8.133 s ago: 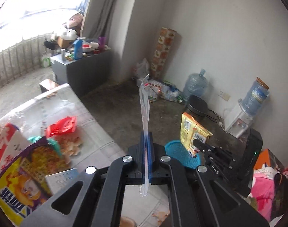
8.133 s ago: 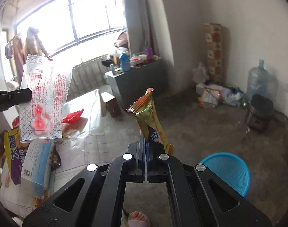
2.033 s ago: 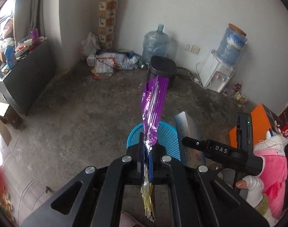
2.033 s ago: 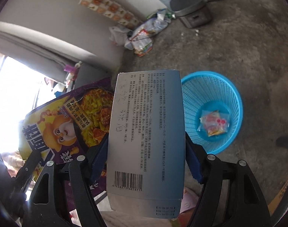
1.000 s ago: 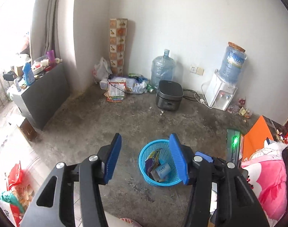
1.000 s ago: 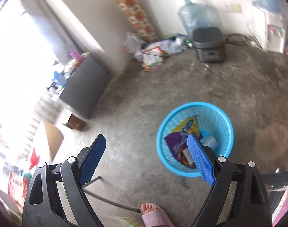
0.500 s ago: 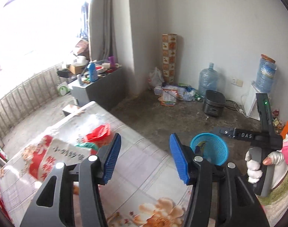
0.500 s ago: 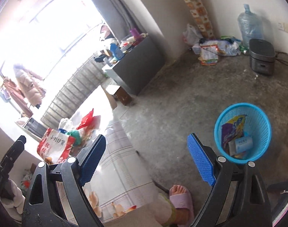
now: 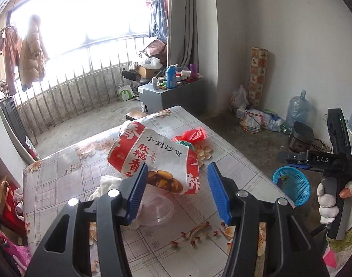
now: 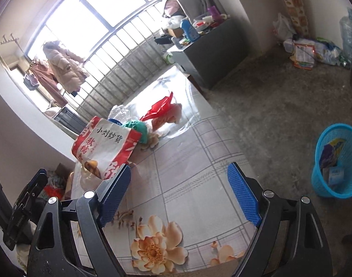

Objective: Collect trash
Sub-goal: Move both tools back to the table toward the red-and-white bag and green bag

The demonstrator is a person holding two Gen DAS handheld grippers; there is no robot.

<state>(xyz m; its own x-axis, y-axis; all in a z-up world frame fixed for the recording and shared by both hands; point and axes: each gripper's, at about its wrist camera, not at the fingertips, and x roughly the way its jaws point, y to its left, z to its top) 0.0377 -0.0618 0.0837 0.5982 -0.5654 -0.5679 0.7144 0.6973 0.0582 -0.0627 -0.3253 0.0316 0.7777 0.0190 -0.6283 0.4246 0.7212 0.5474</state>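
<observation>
A big red-and-white snack bag (image 9: pixel 152 157) lies on the flowered table (image 9: pixel 60 177), just beyond my left gripper (image 9: pixel 178 184), which is open and holds nothing. A clear plastic lid (image 9: pixel 157 210) sits below its left finger. Behind the bag are a red plastic bag (image 9: pixel 192 135) and a green wad (image 10: pixel 136 127). My right gripper (image 10: pixel 179 184) hovers over the table (image 10: pixel 187 161) with its jaws wide and closing, nothing between them. The snack bag (image 10: pixel 104 147) is off its left finger. The blue basket (image 10: pixel 335 161) stands on the floor to the right and holds a purple packet and a box.
A grey cabinet (image 9: pixel 173 94) crowded with bottles stands beyond the table's far end. Water jugs (image 9: pixel 297 108), a black cooker (image 9: pixel 300 136) and a heap of bags (image 9: pixel 254 117) line the far wall. A white cloth (image 9: pixel 104 184) lies at the table's left.
Both views have swung from the basket on the floor to the table. The snack bag now lies close in front of the left gripper, and the basket sits far to the right.
</observation>
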